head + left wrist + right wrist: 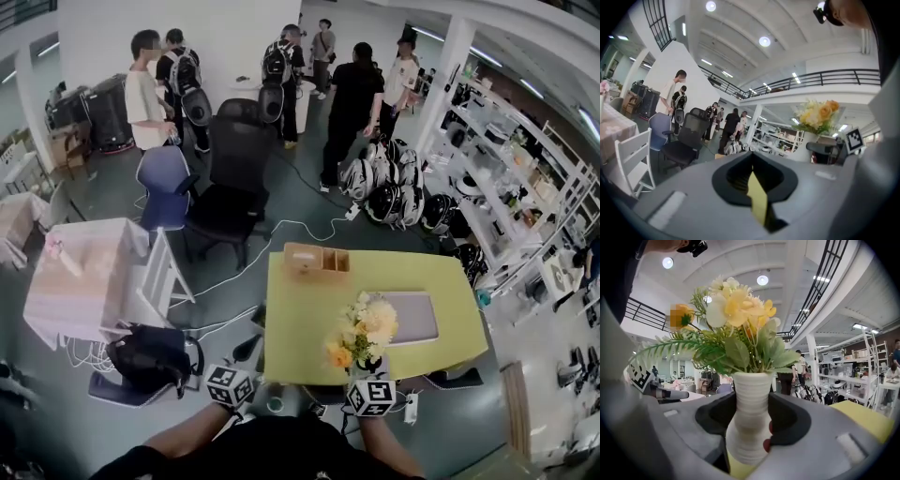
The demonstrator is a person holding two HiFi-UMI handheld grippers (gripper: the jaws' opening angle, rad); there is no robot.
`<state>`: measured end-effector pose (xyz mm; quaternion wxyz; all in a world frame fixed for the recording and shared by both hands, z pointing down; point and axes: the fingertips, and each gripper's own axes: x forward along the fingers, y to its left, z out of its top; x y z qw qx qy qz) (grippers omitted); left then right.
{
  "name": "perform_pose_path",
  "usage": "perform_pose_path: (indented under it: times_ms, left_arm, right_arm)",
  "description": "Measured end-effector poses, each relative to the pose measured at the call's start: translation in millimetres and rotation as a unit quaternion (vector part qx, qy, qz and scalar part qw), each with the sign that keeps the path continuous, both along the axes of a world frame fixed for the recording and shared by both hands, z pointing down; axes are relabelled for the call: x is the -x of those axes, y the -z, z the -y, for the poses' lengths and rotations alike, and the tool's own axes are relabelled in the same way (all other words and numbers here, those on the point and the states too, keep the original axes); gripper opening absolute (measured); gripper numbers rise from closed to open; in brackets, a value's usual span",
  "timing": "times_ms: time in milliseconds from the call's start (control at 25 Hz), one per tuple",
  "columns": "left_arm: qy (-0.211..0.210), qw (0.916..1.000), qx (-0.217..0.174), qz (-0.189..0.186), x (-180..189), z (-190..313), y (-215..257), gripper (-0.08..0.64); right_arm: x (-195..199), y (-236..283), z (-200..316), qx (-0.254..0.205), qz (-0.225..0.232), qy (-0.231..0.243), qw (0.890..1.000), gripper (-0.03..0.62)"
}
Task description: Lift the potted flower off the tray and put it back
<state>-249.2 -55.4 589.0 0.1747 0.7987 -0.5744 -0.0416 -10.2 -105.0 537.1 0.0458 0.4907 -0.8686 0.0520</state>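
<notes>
One big yellow-green table fills the middle of the head view for us, sitting on a grey floor with cables running across it. Behind it there's a black office chair and a blue chair just beside that, and a bunch of people stand around further back near some shelves. Off to the left a white chair leans against a smaller table with a pale cloth, and a black bag lies on the floor near us.

On the table we've got a flat grey tray toward the right side, and a small wooden box at the far edge.

Now the potted flower: it's off the tray, just to its left and close to our edge of the table, with the yellow and white blooms overlapping the tray's left edge in the head view. It stands upright. We honestly can't tell if the bottom of the pot touches the table.

Our right gripper has it. In the right gripper view the jaws are clamped on the white ribbed pot, one pad pressing each side, with the leaves and blooms standing up above them.

Our left gripper hangs off the table's near left corner, well apart from the pot. Its jaws are pressed nearly together with nothing between them, just a thin sliver of yellow showing in the gap.
</notes>
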Motion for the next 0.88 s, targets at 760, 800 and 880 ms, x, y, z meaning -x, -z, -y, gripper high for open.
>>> perform_pose_path:
  times_ms: [760,800,880]
  left_arm:
    - [-0.020,0.9995,0.023,-0.007,-127.2,83.7,-27.6,0.007]
    - [-0.021,0.9995,0.025,-0.008,-135.8,90.1,-30.9,0.007]
    - [-0.021,0.9993,0.031,-0.009,-151.2,101.0,-39.5,0.006]
  right_arm:
    - [-139.7,-38.2,127.3,-0.031,0.001,-0.034,0.999,0.215]
    - [-149.7,-43.4,138.5,-0.033,-0.001,-0.035,0.999,0.215]
    - [-169.9,-57.4,159.5,-0.036,-0.001,-0.040,0.999,0.215]
